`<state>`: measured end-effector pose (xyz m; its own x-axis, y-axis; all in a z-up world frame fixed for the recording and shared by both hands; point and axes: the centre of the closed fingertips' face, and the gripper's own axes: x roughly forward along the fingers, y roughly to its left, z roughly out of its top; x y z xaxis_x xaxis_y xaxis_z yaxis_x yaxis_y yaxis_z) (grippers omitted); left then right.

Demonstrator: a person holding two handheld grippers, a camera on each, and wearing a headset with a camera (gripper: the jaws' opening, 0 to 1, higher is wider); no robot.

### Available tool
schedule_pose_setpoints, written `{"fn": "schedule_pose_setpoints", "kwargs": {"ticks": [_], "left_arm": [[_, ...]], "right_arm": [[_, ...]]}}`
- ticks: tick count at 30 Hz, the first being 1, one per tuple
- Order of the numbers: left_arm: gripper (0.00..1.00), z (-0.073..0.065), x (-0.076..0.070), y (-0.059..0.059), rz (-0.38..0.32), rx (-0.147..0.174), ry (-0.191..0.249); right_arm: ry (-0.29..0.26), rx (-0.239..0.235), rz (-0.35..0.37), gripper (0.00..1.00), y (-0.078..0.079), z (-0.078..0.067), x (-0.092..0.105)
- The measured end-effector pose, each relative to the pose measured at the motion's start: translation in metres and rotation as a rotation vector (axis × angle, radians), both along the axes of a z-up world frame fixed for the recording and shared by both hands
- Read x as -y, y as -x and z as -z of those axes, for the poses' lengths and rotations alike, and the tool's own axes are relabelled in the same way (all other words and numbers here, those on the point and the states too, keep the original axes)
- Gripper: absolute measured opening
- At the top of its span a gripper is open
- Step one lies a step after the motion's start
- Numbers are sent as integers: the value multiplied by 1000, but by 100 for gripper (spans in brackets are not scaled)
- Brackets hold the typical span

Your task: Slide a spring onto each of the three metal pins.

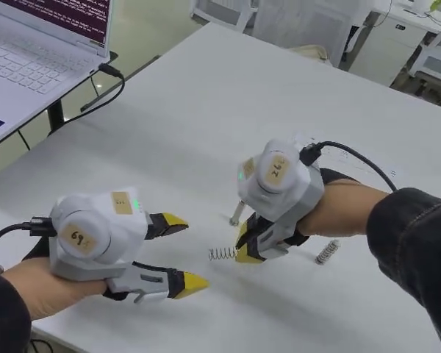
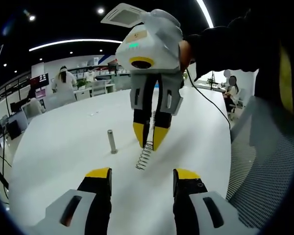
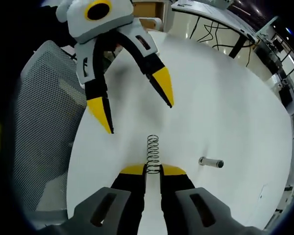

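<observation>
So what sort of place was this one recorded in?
Probably an open-plan office or lab: a large white table, an open laptop beside it, and other desks with people under ceiling strip lights.

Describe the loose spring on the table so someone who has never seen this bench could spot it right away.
On the white table, find the right gripper, the one farther from the laptop. The loose spring lies on the tabletop beside the person's forearm, behind that gripper. Unlike the other spring, pinched in the right gripper's jaws, it lies free of any gripper.

opposed gripper views, shared spring [image 2: 144, 157]
</observation>
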<state>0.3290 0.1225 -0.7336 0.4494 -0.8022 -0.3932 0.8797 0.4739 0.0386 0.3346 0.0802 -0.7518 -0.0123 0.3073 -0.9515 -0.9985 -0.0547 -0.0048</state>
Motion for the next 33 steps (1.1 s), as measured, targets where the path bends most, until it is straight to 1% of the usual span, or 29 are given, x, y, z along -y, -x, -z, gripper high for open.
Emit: {"fn": "schedule_pose_setpoints", "kwargs": {"ticks": [2, 3, 7, 9, 11, 12, 16, 20, 21, 27, 30, 33], "left_arm": [[42, -2, 3, 0, 9, 7, -2], [40, -3, 6, 0, 19, 15, -7], [29, -5, 13, 2, 52, 27, -19], [27, -4, 17, 3, 64, 32, -26], [25, -5, 21, 5, 79, 36, -30], [23, -4, 24, 7, 90, 43, -38], [17, -2, 31, 12, 125, 53, -57], [13, -3, 35, 14, 143, 65, -60], [11, -3, 36, 15, 151, 75, -67], [4, -2, 41, 17, 170, 91, -85], [3, -1, 42, 19, 175, 86, -88], [3, 1, 42, 20, 181, 90, -99]], "right_arm": [[3, 2, -3, 8, 4, -5, 1], [3, 3, -5, 8, 5, -7, 1], [5, 2, -7, 8, 10, -14, 1], [5, 7, -10, 8, 13, -18, 1], [6, 3, -10, 8, 16, -20, 1], [4, 5, -10, 8, 17, -21, 1], [11, 5, -8, 8, 19, -25, 2], [34, -8, -10, 8, 24, -25, 5], [37, -8, -12, 8, 25, -25, 5], [47, -17, -16, 8, 31, -27, 5], [48, -17, -17, 8, 32, -27, 5], [41, -21, -19, 8, 33, -30, 3]]}}
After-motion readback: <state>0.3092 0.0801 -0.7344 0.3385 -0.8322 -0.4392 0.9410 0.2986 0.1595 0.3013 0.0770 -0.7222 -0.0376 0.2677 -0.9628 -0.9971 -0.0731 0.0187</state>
